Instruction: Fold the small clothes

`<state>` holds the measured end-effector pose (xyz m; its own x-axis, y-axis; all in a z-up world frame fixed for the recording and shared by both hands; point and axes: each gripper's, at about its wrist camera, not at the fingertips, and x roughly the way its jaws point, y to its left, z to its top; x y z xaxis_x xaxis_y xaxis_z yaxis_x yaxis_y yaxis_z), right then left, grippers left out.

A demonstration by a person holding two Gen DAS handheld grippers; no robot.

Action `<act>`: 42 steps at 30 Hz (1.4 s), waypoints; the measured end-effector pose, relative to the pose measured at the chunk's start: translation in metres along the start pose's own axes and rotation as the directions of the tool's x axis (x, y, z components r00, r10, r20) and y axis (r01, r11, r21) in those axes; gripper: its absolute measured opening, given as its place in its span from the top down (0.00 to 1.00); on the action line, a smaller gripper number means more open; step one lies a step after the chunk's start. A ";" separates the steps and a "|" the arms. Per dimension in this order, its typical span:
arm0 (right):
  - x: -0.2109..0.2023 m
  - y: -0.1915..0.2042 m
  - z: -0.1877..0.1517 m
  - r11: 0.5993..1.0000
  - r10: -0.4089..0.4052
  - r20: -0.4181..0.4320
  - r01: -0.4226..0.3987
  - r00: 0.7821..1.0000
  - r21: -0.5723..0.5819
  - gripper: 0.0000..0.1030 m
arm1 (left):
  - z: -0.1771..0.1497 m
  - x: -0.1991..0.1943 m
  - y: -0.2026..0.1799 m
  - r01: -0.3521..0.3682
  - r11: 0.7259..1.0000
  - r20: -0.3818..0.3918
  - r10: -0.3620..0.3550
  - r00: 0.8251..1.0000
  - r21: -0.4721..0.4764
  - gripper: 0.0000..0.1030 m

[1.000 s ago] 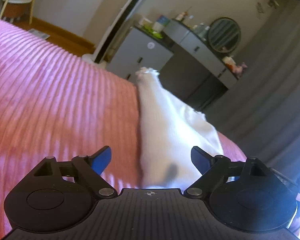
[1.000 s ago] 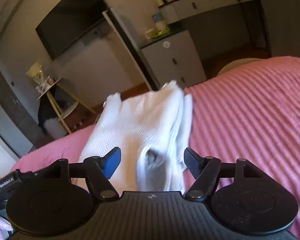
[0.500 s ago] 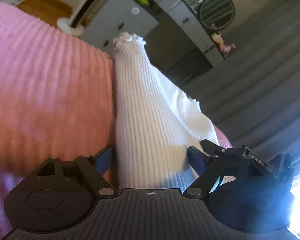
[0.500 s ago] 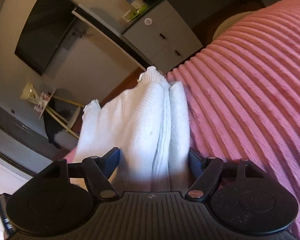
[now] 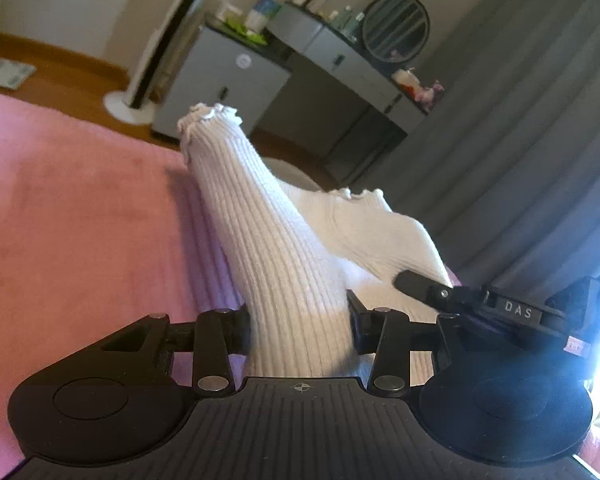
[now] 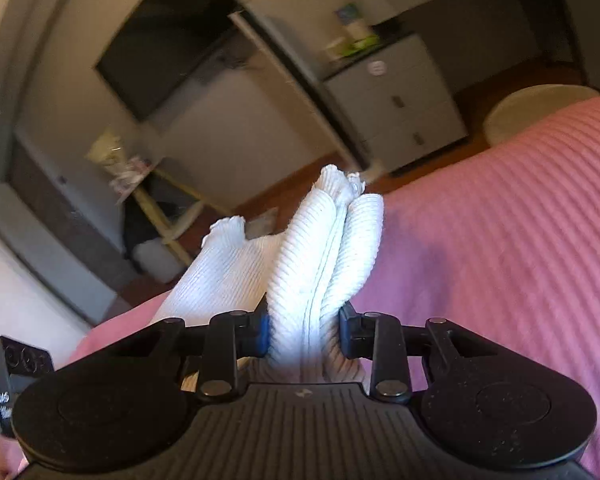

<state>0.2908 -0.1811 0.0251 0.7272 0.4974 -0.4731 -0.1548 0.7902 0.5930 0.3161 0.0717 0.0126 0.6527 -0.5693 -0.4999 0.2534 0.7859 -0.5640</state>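
Observation:
A small white ribbed knit garment with frilled edges lies on a pink ribbed bedspread. My left gripper is shut on its near left edge, the cloth bunched between the jaws. My right gripper is shut on the near right edge of the garment, several folded layers pinched together. The right gripper also shows at the right of the left wrist view. The cloth rises from both grippers toward the far frilled ends.
The pink bedspread spreads to both sides. Beyond the bed's far edge stand grey drawers, a dark dresser with a round mirror, grey curtains, a wall television and a round pale stool.
Both grippers went from open around the garment's near edge to shut on it. The cloth is now pinched and bunched, and both views have tilted up.

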 end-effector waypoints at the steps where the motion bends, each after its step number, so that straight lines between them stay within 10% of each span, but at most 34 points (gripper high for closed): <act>1: -0.003 0.005 -0.010 1.000 0.015 -0.006 -0.015 1.000 -0.008 0.71 | -0.006 -0.012 -0.001 -0.017 1.000 0.009 0.017 1.000 0.014 0.55; 5: 0.005 0.012 -0.041 0.999 -0.024 -0.092 0.027 0.995 0.027 0.71 | -0.039 -0.027 0.003 -0.159 0.987 -0.046 0.159 0.986 0.018 0.52; 9: -0.009 0.018 -0.063 0.984 -0.165 -0.094 0.170 0.982 0.045 0.51 | -0.066 -0.036 0.009 -0.292 0.955 -0.064 0.289 0.955 -0.044 0.27; 14: -0.077 0.029 -0.096 0.985 -0.077 -0.024 0.080 0.997 0.151 0.41 | -0.092 -0.090 -0.007 -0.274 0.961 -0.002 0.275 0.962 -0.046 0.16; 23: -0.050 0.033 -0.113 0.979 -0.054 -0.083 0.069 0.995 0.193 0.45 | -0.128 -0.083 -0.028 -0.340 0.926 -0.159 0.365 0.917 0.162 0.16; 25: -0.038 0.035 -0.113 0.978 -0.136 -0.110 0.151 0.985 0.146 0.68 | -0.130 -0.080 -0.030 -0.352 0.919 -0.166 0.381 0.909 0.179 0.16; 30: -0.036 0.073 -0.110 0.945 -0.289 0.009 0.287 0.957 -0.156 0.90 | -0.128 -0.064 -0.021 -0.447 0.889 -0.120 0.456 0.882 0.096 0.26; 35: -0.021 0.085 -0.140 0.818 -0.396 0.098 0.399 0.913 -0.415 0.88 | -0.138 -0.060 -0.014 -0.463 0.885 -0.043 0.465 0.884 0.047 0.28; 42: -0.056 0.077 -0.124 0.926 -0.301 0.069 0.309 0.951 -0.216 0.69 | -0.128 -0.098 -0.010 -0.448 0.894 0.010 0.449 0.894 -0.023 0.31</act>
<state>0.1553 -0.1042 0.0167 0.7845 0.2099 -0.5835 -0.0627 0.9630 0.2621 0.1584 0.0884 -0.0165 0.7043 -0.1538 -0.6931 -0.0824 0.9520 -0.2949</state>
